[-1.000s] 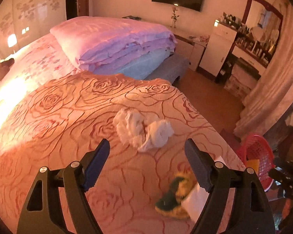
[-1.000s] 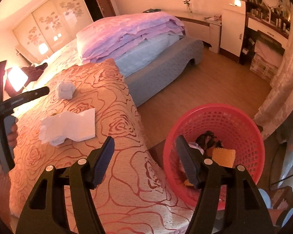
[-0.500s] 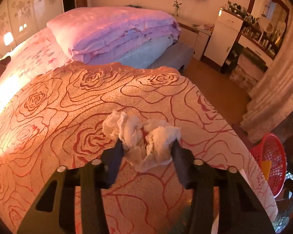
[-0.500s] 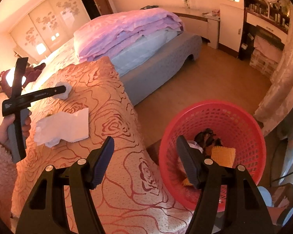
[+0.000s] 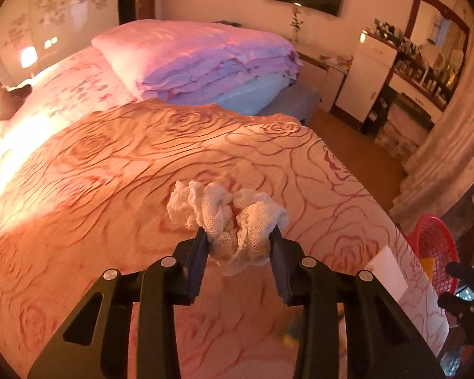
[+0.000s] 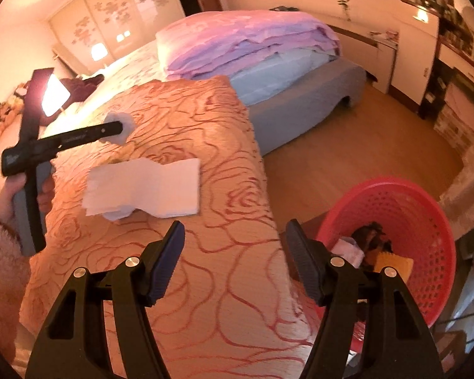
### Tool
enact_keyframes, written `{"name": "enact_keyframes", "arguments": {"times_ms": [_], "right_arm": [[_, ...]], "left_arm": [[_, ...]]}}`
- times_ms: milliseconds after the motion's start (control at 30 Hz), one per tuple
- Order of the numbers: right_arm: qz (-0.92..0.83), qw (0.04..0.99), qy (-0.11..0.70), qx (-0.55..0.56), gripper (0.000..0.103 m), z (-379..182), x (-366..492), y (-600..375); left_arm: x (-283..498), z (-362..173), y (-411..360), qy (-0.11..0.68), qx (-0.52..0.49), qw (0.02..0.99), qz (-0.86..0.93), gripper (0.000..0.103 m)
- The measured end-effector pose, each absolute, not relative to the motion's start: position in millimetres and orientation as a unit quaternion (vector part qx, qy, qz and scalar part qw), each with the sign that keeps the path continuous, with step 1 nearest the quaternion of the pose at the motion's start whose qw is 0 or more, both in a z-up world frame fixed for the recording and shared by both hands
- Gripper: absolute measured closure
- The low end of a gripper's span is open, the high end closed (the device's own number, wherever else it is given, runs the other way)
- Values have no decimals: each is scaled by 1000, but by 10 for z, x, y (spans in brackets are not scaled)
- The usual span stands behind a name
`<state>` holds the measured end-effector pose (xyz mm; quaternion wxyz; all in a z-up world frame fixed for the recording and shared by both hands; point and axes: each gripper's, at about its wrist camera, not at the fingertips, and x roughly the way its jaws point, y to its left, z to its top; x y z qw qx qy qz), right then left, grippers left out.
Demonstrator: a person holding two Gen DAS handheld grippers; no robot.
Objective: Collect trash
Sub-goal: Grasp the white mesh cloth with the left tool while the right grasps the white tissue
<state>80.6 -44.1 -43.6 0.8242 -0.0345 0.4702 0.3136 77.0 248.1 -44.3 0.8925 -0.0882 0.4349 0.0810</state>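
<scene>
A crumpled white mesh wad (image 5: 224, 208) lies on the rose-patterned bed cover (image 5: 110, 173). My left gripper (image 5: 238, 233) has it between its jaws, which are closing, and both pads press into it. The right wrist view shows that same left gripper (image 6: 117, 128) from the side, with the wad (image 6: 124, 134) at its tip and a hand (image 6: 9, 189) on its handle. My right gripper (image 6: 233, 237) hangs open over the bed's edge with nothing in it. A flat white paper sheet (image 6: 148, 186) lies just ahead of it. A red basket (image 6: 426, 221) holding trash stands on the floor to its right.
Folded pink and purple quilts (image 5: 205, 60) are stacked further up the bed. A wooden floor (image 6: 347, 164) runs between the bed and white cabinets (image 5: 369, 79). The paper sheet (image 5: 387, 268) and red basket (image 5: 439, 243) also show at the lower right of the left wrist view.
My left gripper has moved forward onto the white wad and its jaws have come together on it. The right gripper has swung left from over the basket toward the bed, jaws unchanged.
</scene>
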Motion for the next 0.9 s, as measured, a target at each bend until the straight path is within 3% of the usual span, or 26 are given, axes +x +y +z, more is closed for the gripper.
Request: {"name": "enact_keyframes", "arguments": {"times_ms": [633, 900], "right_arm": [[403, 791, 453, -85, 40, -381, 713, 485], [408, 791, 444, -107, 81, -374, 638, 525]], "left_arm": [[-510, -553, 2517, 430, -141, 882, 130, 68], [-635, -569, 2522, 429, -149, 882, 127, 68]]}}
